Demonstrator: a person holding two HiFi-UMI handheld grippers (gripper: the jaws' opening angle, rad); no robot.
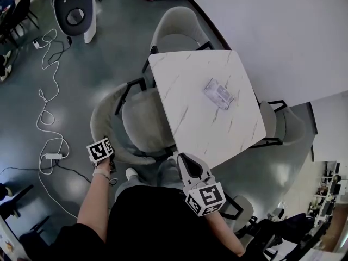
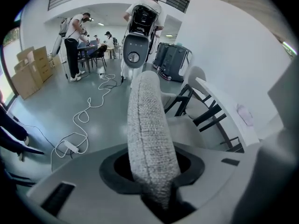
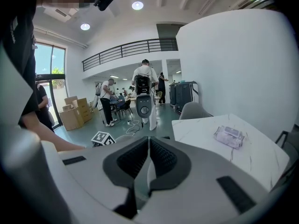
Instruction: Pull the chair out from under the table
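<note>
A grey upholstered chair (image 1: 142, 123) stands with its seat tucked under the left edge of the white marble-look table (image 1: 187, 75). In the head view my left gripper (image 1: 107, 157) is down on the rim of the curved backrest (image 1: 102, 118). The left gripper view shows that backrest rim (image 2: 147, 125) running between the jaws of the left gripper (image 2: 152, 171), with the pads closed on the fabric. My right gripper (image 1: 182, 160) hovers at the table's near corner, shut and holding nothing. In the right gripper view its pads (image 3: 148, 160) meet, and the table (image 3: 205, 129) lies ahead to the right.
A clear plastic packet (image 1: 218, 93) lies on the table. Other grey chairs stand at the far side (image 1: 176, 31) and the right side (image 1: 285, 125). A white cable (image 1: 46, 118) with a power strip (image 1: 53, 156) trails over the floor on the left. A white machine (image 1: 76, 10) and people (image 2: 74, 36) stand farther off.
</note>
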